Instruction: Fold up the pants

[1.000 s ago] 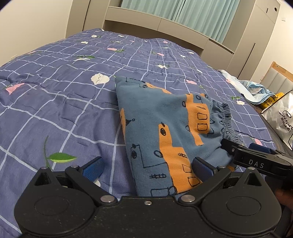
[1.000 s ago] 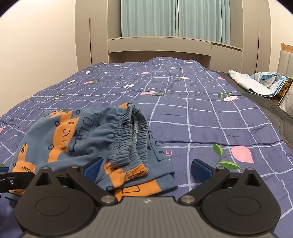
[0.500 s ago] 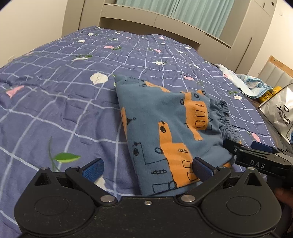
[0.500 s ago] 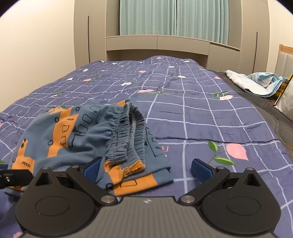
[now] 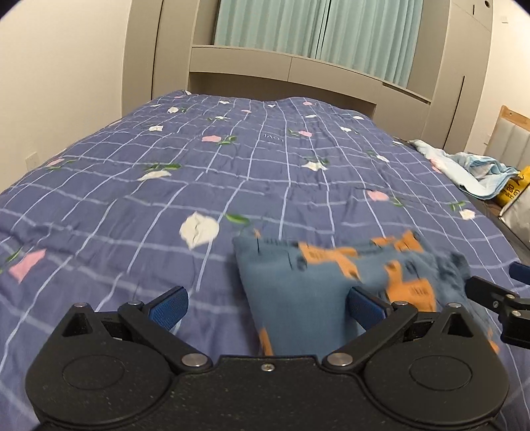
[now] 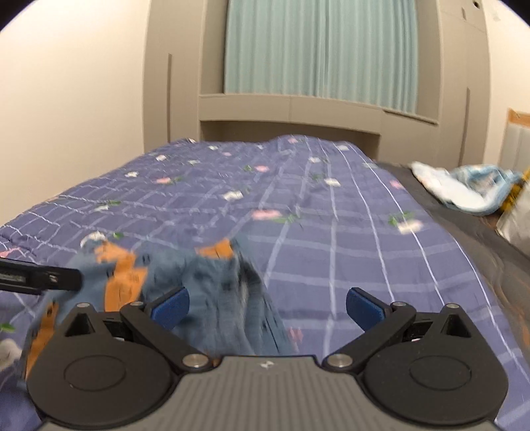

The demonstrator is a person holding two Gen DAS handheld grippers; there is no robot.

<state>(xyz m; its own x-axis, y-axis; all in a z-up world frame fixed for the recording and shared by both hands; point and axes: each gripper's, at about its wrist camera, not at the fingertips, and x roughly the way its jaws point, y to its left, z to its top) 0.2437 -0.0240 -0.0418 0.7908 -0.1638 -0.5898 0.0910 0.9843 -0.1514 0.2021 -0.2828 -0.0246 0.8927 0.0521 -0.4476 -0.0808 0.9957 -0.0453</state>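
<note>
Tilting up since earlier frame: both grippers, left gripper (image 5: 266, 305) and right gripper (image 6: 267, 303), spread wide, empty; folded pants (image 5: 318, 291) (blurred) on bed (image 5: 132, 185).

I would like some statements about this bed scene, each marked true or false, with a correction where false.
1. The left claw is open, with nothing held between its fingers. True.
2. The pants hang in the air, lifted by both claws. False: they lie folded on the bedspread, and neither claw grips them.
3. The pants are blue with orange patches. True.
4. The right claw is shut on the waistband. False: it is open and holds nothing.
5. The curtains behind the bed are red. False: they are pale green.
6. A light blue cloth lies to the right of the bedspread. True.
</note>
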